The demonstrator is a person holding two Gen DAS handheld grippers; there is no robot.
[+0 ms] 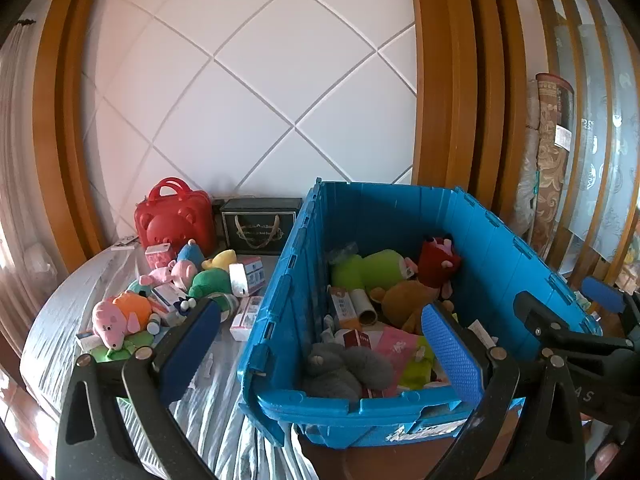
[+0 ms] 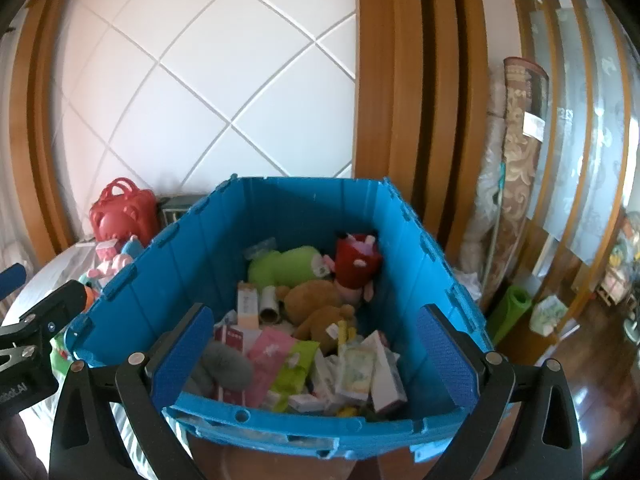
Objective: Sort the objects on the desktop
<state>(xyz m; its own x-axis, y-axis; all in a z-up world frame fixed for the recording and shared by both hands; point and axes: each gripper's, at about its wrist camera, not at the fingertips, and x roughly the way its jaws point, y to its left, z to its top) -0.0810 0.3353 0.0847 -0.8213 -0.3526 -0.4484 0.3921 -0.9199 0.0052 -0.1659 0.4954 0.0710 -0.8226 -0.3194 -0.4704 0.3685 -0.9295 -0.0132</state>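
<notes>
left wrist view: the left gripper (image 1: pixel 324 344) hangs wide open and empty, its right pad over the blue bin (image 1: pixel 276 308), toys (image 1: pixel 160 292) ahead to its left. the right gripper (image 2: pixel 316 350), also spread wide and empty, hovers above the bin's near end.

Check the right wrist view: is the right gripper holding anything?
No, the right gripper hangs open over the blue bin with nothing between its pads.
</notes>
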